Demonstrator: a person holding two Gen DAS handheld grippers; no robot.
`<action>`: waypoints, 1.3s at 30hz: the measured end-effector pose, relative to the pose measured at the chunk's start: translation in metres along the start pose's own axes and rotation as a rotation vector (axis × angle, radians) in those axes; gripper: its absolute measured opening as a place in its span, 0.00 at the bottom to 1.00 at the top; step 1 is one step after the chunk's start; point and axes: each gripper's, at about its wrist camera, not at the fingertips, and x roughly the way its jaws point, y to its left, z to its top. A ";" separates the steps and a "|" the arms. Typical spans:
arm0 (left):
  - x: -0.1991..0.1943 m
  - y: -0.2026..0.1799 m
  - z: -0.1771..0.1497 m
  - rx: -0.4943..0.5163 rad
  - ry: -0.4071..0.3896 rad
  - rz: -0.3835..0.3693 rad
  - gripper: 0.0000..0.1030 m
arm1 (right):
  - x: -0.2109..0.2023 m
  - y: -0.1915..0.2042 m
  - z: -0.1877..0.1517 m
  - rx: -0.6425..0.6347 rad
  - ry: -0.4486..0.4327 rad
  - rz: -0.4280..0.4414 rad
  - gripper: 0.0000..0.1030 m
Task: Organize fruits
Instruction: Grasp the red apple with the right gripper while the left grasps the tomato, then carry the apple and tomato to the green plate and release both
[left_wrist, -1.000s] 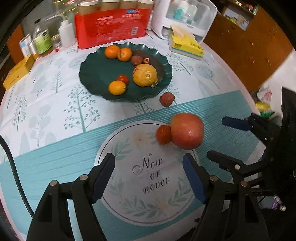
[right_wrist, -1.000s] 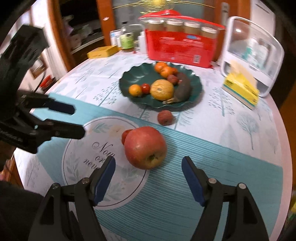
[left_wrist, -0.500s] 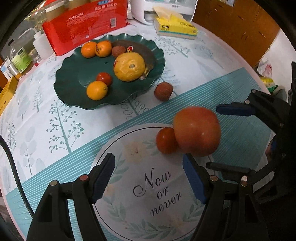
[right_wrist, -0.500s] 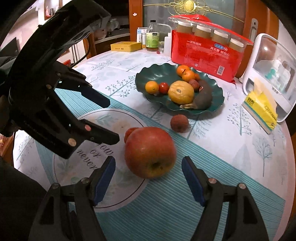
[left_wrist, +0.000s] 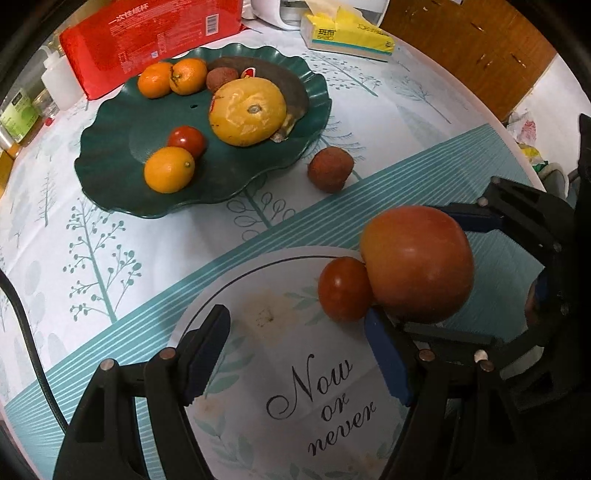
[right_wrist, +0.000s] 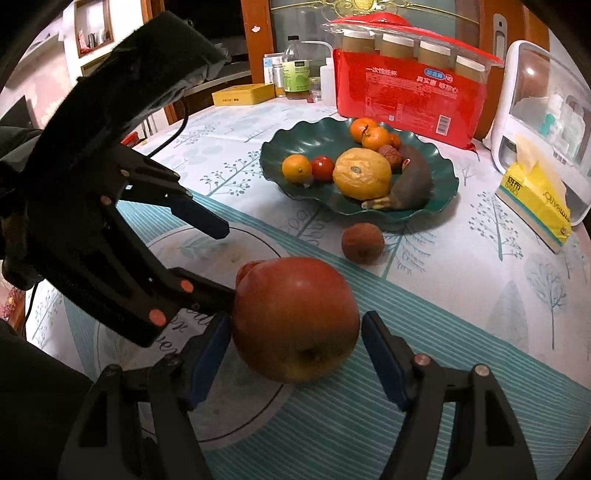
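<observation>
- I see the big red apple (right_wrist: 295, 321) on the tabletop (right_wrist: 461, 332), on the teal striped band at the rim of the printed circle, with a small tomato (left_wrist: 343, 288) touching its side.
- My right hand-held gripper (right_wrist: 295, 354) straddles the apple. Its jaws have just been closing; the left pad (right_wrist: 207, 358) looks to be at the skin, though I can't tell for sure, and the right pad stands just off it.
- My left hand-held gripper (left_wrist: 299, 354) is fairly wide, with nothing between its pads; the tomato sits just beyond its right fingertip (left_wrist: 384, 350).
- The two hand-held grippers crowd each other on the apple's near side.
- A wrinkled lychee (right_wrist: 362, 242) lies between the apple and the green plate (right_wrist: 280, 147), close to the plate's edge.
- The plate has bare room on its near-left half; oranges, a tomato, a yellow citrus and a blackened banana fill the rest.
- The tabletop edge curves away on the right, past a yellow tissue pack (right_wrist: 535, 203).
</observation>
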 end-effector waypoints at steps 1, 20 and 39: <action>0.001 0.000 0.000 0.001 0.000 -0.002 0.72 | 0.001 -0.001 0.000 0.005 -0.001 0.003 0.66; 0.013 -0.019 0.014 0.006 -0.053 -0.040 0.47 | -0.014 -0.035 -0.012 0.182 0.032 -0.003 0.66; 0.004 -0.026 -0.001 -0.160 -0.058 0.031 0.30 | -0.017 -0.039 -0.014 0.332 0.088 -0.021 0.66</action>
